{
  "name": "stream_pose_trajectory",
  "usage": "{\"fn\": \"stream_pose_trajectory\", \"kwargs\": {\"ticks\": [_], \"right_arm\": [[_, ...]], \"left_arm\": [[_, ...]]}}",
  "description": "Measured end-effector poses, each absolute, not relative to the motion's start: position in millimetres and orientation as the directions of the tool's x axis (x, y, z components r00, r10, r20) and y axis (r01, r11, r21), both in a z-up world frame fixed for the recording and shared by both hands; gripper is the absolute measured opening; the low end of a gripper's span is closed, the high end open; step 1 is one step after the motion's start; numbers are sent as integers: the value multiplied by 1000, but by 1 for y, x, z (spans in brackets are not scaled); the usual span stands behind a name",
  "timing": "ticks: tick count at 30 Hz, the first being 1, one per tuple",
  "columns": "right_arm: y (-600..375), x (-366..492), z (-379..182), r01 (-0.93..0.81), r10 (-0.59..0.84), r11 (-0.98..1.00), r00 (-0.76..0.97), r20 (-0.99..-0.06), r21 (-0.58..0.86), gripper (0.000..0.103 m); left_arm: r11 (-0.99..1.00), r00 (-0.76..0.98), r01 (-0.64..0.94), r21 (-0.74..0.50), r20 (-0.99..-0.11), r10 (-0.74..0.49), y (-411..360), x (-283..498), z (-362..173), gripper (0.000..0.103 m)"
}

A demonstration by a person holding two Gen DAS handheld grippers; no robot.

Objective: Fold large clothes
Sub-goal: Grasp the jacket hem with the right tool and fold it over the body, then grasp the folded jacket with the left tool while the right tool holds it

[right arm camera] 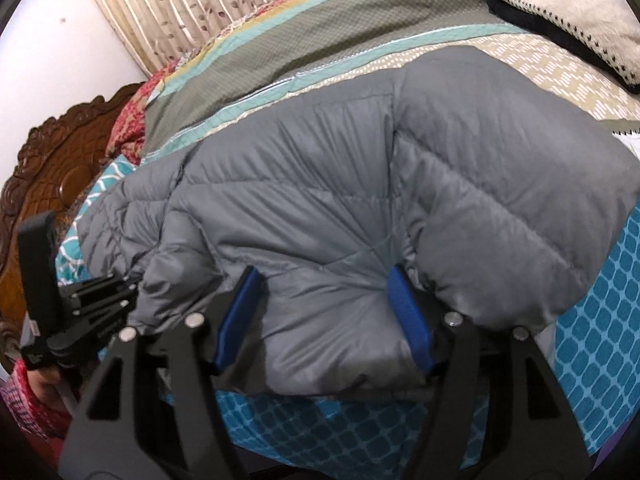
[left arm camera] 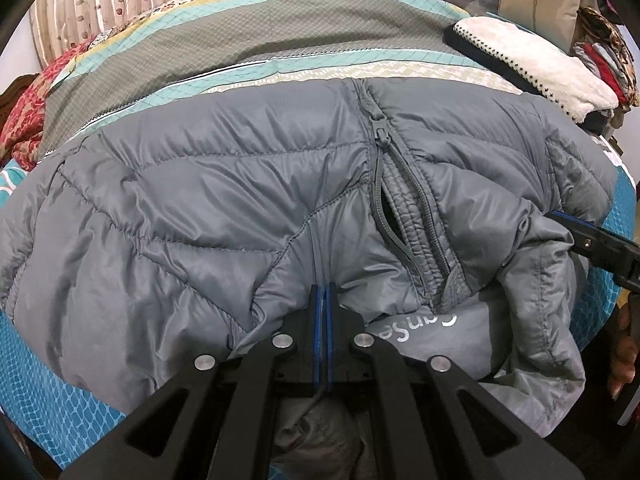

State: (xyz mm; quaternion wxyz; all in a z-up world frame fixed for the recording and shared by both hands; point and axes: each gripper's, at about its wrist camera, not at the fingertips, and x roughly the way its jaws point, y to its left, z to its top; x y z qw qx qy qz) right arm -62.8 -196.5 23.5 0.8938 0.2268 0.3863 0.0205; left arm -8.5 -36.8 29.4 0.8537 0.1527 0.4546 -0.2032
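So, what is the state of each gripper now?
Left gripper: closed on the grey jacket.
Right gripper: open, jacket fold between its jaws.

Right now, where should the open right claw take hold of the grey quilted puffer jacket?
Grip the grey quilted puffer jacket at its puffy near hem fold, coming from the bed's near edge. That bulge already sits between the right claw pads, thick enough to pinch.

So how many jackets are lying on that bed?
1. A grey quilted puffer jacket lies spread across the patterned bedspread, near its front edge. A folded white fleece item at the far right might be clothing too.
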Motion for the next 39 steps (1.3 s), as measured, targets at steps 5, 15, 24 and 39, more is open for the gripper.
{"fn": "stream_pose_trajectory", "kwargs": {"ticks": [5,15,24,39], "right_arm": [[-201,-70,37,121,242,888,698,-674,444,64],[-267,-126,100,172,138,816,869,-475,551,64],[-313,-92,81,255,167,751,819,-549,609,73],[-287,-59,8,305,267,726,701,-662,616,78]], "left_arm": [[896,497,443,-20,-826,-265,-18,2,51,37],[912,608,401,-83,-721,-333,31,31,118,37],[949,548,238,-207,-778,-307,133,121,127,44],[971,453,217,-105,-870,-196,125,117,25,54]]}}
